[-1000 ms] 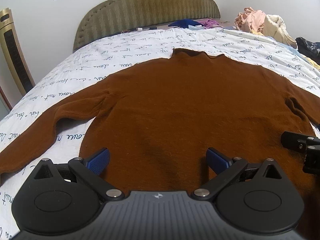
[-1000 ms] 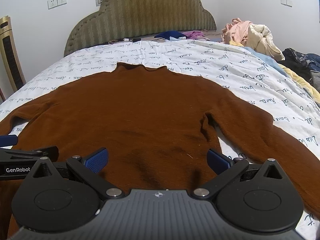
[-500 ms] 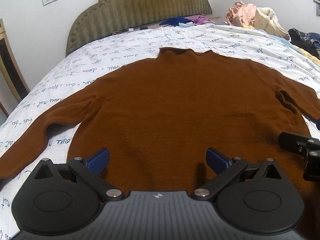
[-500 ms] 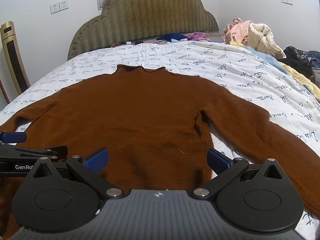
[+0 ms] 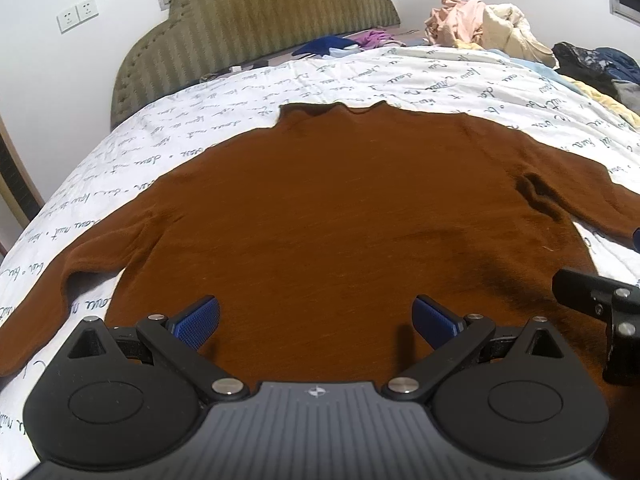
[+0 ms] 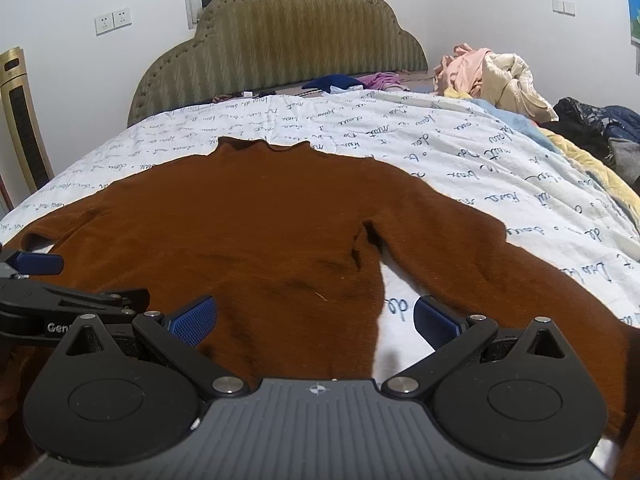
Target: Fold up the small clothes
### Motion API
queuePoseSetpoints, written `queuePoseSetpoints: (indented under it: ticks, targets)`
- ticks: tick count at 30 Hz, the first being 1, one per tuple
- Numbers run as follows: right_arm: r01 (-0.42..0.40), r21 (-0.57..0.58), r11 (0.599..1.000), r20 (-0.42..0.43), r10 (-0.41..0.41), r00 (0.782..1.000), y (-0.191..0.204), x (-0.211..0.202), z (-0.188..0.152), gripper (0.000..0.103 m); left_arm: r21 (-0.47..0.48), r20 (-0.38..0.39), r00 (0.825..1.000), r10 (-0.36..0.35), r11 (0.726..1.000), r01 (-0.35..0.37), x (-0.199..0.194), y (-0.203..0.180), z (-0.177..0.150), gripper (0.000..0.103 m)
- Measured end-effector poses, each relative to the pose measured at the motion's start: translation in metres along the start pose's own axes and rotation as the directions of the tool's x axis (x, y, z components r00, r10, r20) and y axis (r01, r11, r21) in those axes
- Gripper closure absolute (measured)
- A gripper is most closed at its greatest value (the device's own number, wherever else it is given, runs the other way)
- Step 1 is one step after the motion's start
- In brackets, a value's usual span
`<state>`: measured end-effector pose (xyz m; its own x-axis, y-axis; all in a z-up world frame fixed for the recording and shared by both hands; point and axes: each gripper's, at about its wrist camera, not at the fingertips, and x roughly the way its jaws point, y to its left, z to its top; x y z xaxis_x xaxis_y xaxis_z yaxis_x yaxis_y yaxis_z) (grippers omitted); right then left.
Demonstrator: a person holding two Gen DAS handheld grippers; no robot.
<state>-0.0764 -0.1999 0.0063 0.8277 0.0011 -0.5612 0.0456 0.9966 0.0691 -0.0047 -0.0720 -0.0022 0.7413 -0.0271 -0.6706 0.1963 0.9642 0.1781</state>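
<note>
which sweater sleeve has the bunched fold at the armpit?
The right-side sleeve of the brown sweater: a dark crease sits where it joins the body. The left-side sleeve joins smoothly.

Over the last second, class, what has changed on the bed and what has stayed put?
Both tools rose and drew back slightly, so the brown sweater sits lower in each view. The left tool and right tool remain open and hold nothing. The sweater stays flat on the quilt, sleeves spread; the clothes pile is unmoved.
</note>
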Motion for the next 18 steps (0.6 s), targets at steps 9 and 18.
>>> queuePoseSetpoints:
  ticks: [9, 18]
  targets:
    - [0.042, -0.073, 0.996, 0.050, -0.039, 0.998, -0.020, -0.030, -0.015, 0.000, 0.051, 0.007, 0.999, -0.035, 0.998, 0.035, -0.003, -0.023, 0.001, 0.000]
    - [0.340, -0.096, 0.936, 0.023, -0.339, 0.941, -0.084, -0.072, -0.051, 0.000, 0.097, 0.001, 0.998, -0.059, 0.994, 0.059, -0.005, -0.038, -0.002, 0.000]
